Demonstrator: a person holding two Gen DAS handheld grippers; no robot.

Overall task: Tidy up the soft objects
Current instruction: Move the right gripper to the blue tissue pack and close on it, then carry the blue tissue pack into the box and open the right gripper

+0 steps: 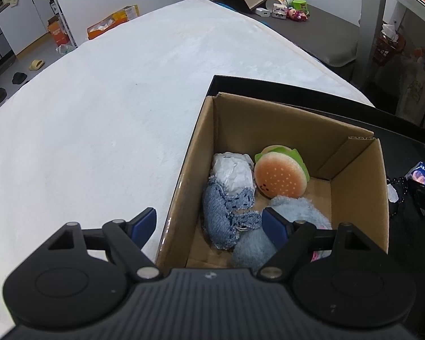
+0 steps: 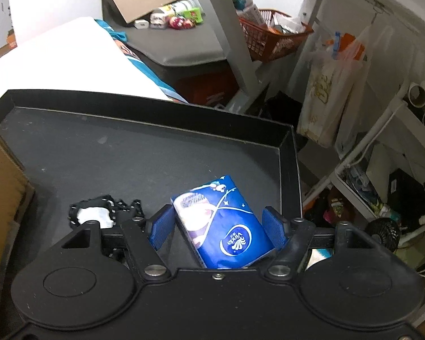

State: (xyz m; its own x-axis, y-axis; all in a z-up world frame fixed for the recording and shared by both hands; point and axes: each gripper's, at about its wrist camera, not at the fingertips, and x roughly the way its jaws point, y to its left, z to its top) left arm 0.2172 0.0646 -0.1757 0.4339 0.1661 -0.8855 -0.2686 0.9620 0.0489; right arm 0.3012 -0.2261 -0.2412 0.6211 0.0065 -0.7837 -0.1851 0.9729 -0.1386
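Tissue pack (image 2: 223, 221), blue, lies in black tray (image 2: 144, 113) between the right gripper (image 2: 216, 223) fingers, apart, not pressing it. Black-white cloth (image 2: 95, 212) left of it. Left gripper (image 1: 209, 225) fingers apart, empty, straddling cardboard box (image 1: 357, 198) wall; burger plush (image 1: 280, 174), denim toy (image 1: 223, 212), fluffy blue plush (image 1: 252, 248) inside.

Both the left gripper (image 1: 209, 225) and the right gripper (image 2: 218, 225) have matte black ribbed housings, silver pivot screws and blue ridged pads.
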